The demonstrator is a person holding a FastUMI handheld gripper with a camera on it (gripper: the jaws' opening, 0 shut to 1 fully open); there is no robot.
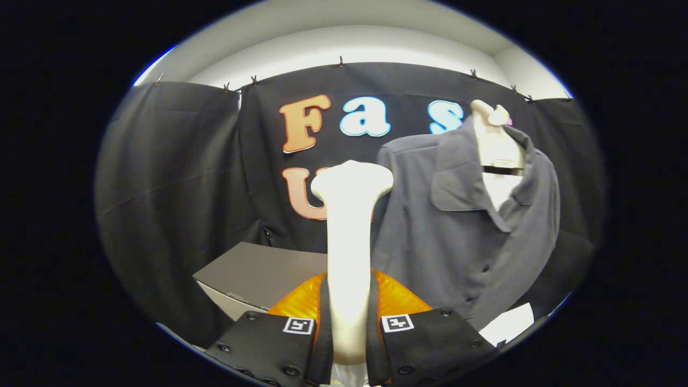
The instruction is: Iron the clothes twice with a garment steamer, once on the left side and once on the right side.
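Black cloth wall (177,177) hangs across the back of the booth, clipped along its top edge under a pale ceiling. Grey shirt (457,236) hangs upright on a white mannequin form (497,145), beyond the tool and to its right; collar open, button placket running down the front, front of the shirt turned partly toward the camera. Grey box (258,277) sits low, beyond the tool and to its left, its flat top visible. Garment steamer (349,252): white body, long axis upright and running away from the tool, widening to a flat head (352,180) at the far end; the head stands near the shirt's left edge as seen, contact cannot be told. Orange translucent part (400,301) of the steamer shows on both sides of the neck, just ahead of the fingers. Tool (348,344) is clenched on the steamer's neck, one finger pressing each side, fingers pointing forward and up along the handle. A white sheet (508,325) lies low beside the right finger, under the shirt hem.
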